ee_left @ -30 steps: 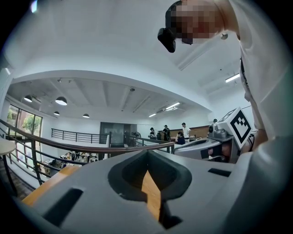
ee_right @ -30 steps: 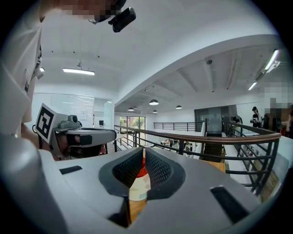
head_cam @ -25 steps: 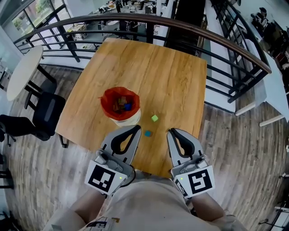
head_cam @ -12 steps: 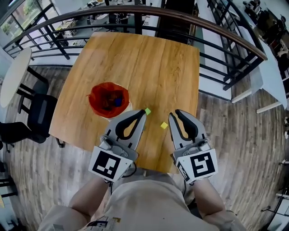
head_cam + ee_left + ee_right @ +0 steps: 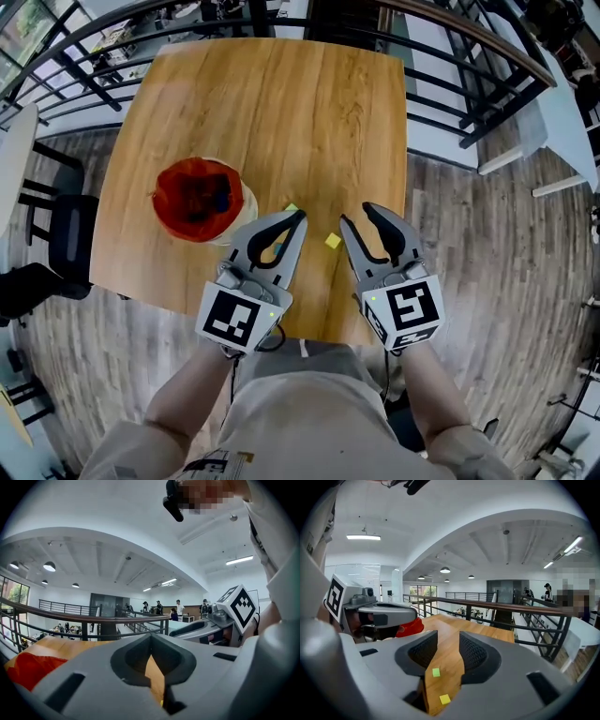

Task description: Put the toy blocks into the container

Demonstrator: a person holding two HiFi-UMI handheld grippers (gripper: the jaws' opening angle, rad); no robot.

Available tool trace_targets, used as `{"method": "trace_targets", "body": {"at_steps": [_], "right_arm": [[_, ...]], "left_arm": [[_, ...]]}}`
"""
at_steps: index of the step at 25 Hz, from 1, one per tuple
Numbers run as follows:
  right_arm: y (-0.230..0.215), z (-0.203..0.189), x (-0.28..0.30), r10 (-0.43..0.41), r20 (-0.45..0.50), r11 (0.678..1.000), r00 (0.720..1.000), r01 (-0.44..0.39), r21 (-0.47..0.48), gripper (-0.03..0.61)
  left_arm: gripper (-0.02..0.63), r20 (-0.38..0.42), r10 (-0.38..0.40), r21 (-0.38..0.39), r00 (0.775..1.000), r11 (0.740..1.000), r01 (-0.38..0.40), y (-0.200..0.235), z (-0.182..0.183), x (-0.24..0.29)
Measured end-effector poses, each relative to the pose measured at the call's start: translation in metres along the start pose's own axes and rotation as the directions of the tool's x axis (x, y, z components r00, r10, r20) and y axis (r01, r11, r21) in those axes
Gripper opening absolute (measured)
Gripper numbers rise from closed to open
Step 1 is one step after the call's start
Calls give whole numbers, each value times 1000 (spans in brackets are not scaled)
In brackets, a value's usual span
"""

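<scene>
The red-lined container (image 5: pixel 199 199) stands on the wooden desk (image 5: pixel 281 103); just right of the container, the left hand-held gripper (image 5: pixel 298 217) has its jaws pressed together, empty; a green block (image 5: pixel 292 208) lies at its tip; a yellow block (image 5: pixel 332 241) lies further right of the container; farthest from the container, the right hand-held gripper (image 5: pixel 358 217) has just been opening, its jaws wide apart and gripping nothing, with both blocks on the desk showing through the gap
</scene>
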State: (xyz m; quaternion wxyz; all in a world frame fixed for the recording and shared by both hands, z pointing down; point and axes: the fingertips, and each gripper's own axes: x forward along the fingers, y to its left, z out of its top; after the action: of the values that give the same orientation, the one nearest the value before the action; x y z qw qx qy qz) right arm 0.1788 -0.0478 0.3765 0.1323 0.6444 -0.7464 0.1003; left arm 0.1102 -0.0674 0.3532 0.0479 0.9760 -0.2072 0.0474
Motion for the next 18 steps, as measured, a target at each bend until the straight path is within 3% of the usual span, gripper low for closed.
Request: {"method": "trace_targets", "body": {"at_steps": [13,18], "right_arm": [[-13,-121,49,53,-202,998,978,-44,49,171],[-8,-163,70,99,-271,994,958,-80,81,184]], "left_arm": [[11,-147,-69,-47,987,997,63,7,-109,49],[11,-189,-96,-114,977,991,75,9,-144,63]]}}
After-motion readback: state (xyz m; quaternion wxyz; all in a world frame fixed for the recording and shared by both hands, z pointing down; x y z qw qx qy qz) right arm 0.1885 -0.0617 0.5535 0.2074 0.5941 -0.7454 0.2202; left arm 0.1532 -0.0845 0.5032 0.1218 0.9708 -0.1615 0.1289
